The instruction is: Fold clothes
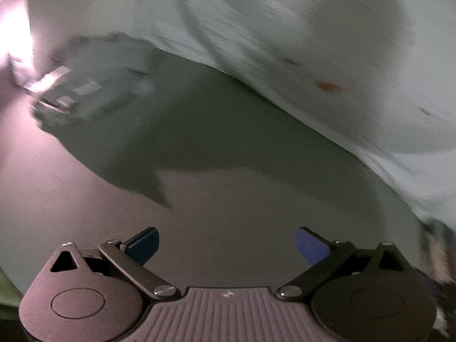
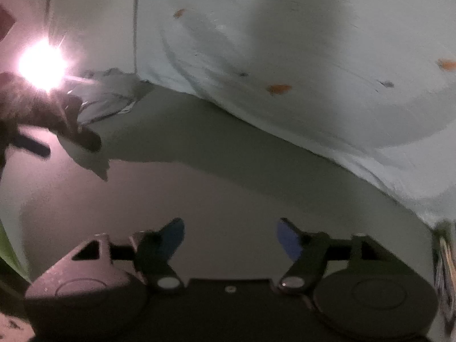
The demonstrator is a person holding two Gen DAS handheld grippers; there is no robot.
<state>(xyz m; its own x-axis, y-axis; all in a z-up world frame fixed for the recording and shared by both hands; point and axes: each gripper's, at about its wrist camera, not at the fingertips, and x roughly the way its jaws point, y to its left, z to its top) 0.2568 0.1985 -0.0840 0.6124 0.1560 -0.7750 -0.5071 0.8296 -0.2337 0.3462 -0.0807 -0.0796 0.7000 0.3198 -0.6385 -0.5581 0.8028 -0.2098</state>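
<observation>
Hovering over a grey table, the left gripper has its blue fingers spread wide and holds nothing. The right gripper is likewise wide and empty. A pale shirt with orange spots lies at one o'clock, well apart from both; motion blur hides its folds.

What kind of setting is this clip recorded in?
Probably a home folding spot, dimly lit: a pale garment with small orange marks lies on a smooth grey table, with one bright lamp glare. Little else shows.
</observation>
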